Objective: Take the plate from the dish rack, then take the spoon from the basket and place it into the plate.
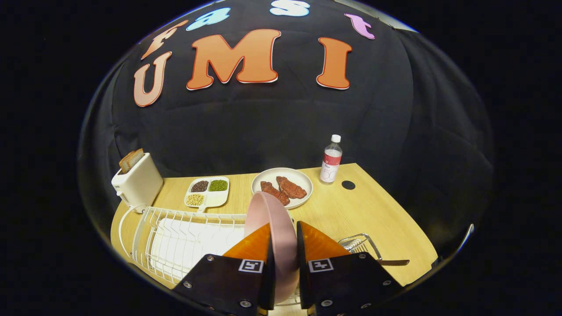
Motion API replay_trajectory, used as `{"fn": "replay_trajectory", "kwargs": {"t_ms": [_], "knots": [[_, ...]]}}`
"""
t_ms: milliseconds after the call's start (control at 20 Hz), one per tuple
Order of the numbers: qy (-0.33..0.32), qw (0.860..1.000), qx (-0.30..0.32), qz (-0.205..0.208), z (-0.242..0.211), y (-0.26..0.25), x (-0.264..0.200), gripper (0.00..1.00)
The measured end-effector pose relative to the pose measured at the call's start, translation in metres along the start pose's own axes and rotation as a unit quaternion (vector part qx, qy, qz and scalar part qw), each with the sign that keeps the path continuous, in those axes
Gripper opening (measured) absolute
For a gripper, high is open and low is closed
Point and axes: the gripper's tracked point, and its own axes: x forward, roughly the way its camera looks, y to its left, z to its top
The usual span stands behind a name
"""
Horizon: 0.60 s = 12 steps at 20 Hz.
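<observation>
The gripper (283, 245) holds the pink plate (270, 219) on edge, its 2 fingers closed against the plate's 2 faces, so the plate stands upright between them. It sits at the right end of the white wire dish rack (175, 237), which lies along the near left part of the wooden table (386, 219); whether the plate's lower rim touches the rack cannot be told. Just right of the fingers, near the table's near edge, stands a small wire basket (358, 243) with a dark spoon (393, 262) handle sticking out to the right. Farther back, a white dish of brown meat (283, 186) sits mid-table, a 4-part tray of beans (207, 192) to its left, a white toaster (137, 180) with bread at the left edge, and a bottle (331, 160) at the far edge.
</observation>
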Motion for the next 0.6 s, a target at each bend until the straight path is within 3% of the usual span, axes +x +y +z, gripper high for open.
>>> {"fn": "replay_trajectory", "kwargs": {"t_ms": [450,600], "knots": [[-0.029,0.997,-0.039,-0.058,0.0080,-0.0129,0.0020,0.17],[-0.032,0.997,-0.038,-0.060,0.0107,-0.0106,0.0022,0.16]]}}
